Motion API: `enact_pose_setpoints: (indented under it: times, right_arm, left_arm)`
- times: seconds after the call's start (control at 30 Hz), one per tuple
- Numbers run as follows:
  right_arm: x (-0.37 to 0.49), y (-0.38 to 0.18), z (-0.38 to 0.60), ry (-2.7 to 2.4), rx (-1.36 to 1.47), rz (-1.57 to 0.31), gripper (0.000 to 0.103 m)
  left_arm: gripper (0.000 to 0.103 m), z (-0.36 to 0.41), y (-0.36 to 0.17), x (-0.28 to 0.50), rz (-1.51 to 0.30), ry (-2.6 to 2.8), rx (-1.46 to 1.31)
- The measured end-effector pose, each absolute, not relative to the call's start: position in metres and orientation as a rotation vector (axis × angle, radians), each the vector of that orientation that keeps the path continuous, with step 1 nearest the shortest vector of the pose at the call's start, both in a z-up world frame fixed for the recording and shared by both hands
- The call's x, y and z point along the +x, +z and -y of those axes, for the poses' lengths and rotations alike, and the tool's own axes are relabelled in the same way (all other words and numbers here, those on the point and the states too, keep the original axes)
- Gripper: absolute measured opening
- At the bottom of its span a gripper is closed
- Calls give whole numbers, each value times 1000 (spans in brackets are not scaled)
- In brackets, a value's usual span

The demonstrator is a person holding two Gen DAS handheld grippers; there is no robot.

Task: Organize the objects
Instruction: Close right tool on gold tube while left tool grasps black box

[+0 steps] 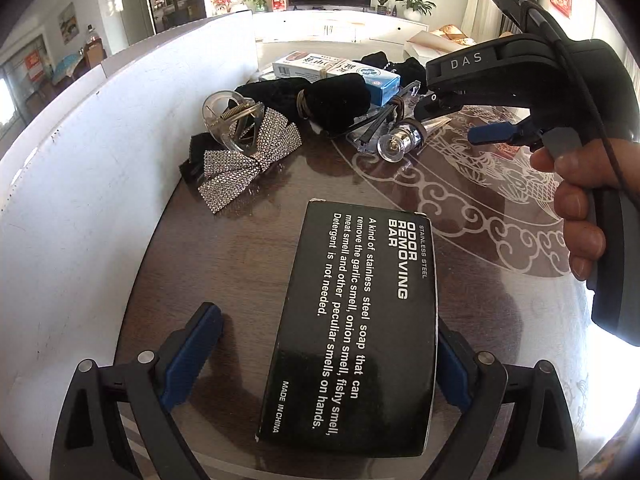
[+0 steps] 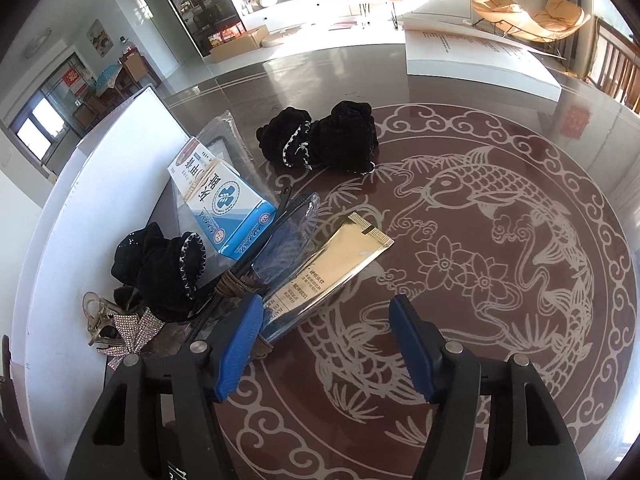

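Lying flat on the dark table (image 1: pixel 248 240), the black box (image 1: pixel 352 328) printed "ODOR REMOVING BAR" sits between the fingers of the left gripper (image 1: pixel 328 364). Its right long edge runs just beside the right blue pad, whether touching I cannot tell, while a clear strip of tabletop separates its left edge from the left pad (image 1: pixel 192 344). These tongs stand wide apart and press on nothing.

Beyond the box, against the white board (image 1: pixel 80 200) that walls the left side, a pile of small things is gathered: a rhinestone bow (image 1: pixel 244 160) with a clear claw clip (image 1: pixel 230 120) on top of it, a black velvet scrunchie (image 1: pixel 332 100), a blue and white carton (image 1: pixel 340 70) and a shiny tube (image 1: pixel 400 142) with a clear round cap.

In the left wrist view the right gripper (image 1: pixel 490 134) hangs over the right side of that pile, held by a hand (image 1: pixel 576 208).

From its own camera, the right gripper (image 2: pixel 326 344) has its jaws partly open, with only the patterned tabletop between the pads. The gold tube (image 2: pixel 340 260) lies ahead and to the left, its lower end passing behind the left blue pad (image 2: pixel 236 352); whether the pad touches it I cannot tell. A second black scrunchie (image 2: pixel 324 140) lies farther off, well apart from the tongs, and the carton (image 2: pixel 224 200) leans by the board.
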State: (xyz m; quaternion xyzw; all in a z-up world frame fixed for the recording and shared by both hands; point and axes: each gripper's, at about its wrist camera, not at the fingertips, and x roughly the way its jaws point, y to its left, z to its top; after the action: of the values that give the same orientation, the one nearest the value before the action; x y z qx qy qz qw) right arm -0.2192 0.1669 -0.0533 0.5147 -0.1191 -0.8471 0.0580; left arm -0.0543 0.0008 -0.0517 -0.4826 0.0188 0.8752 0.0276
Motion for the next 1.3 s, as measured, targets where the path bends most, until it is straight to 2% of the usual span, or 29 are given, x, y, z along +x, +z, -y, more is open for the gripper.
enact_pose_setpoints:
  times: [0.1,0.57,0.8,1.07,1.17,1.2,1.27,1.3]
  right_arm:
    - [-215,-55,-175,-2580,1555,398,64]
    - [-204,-43,-188,-2608,1532,324,64]
    - [-213,-36,-201,-2607,1559,431,64]
    - [-235,-54,-148,-2519,1637,329,62]
    - [-232,-55,-125,-2514,1639,150,62]
    - [-230,-56,-119,-2504,1636,65,59]
    - [-221,-55,-114,-2469,1617,-32,46]
    - [-215,-55,-116,-2466,1623,-69,33]
  left_arm:
    - [97,-1,-52,-54,-58,2702,-1490]
    - [98,0,-52,-55,-54,2704,-1493]
    - [102,-1,-54,-56,-47,2710,-1501]
    - [103,-4,-55,-61,-46,2711,-1504]
    - [103,-1,-55,-60,-44,2710,-1504]
    - [103,0,-55,-59,-45,2710,-1503]
    - [103,-1,-56,-60,-44,2709,-1504]
    - [103,-1,-56,-60,-43,2708,-1504]
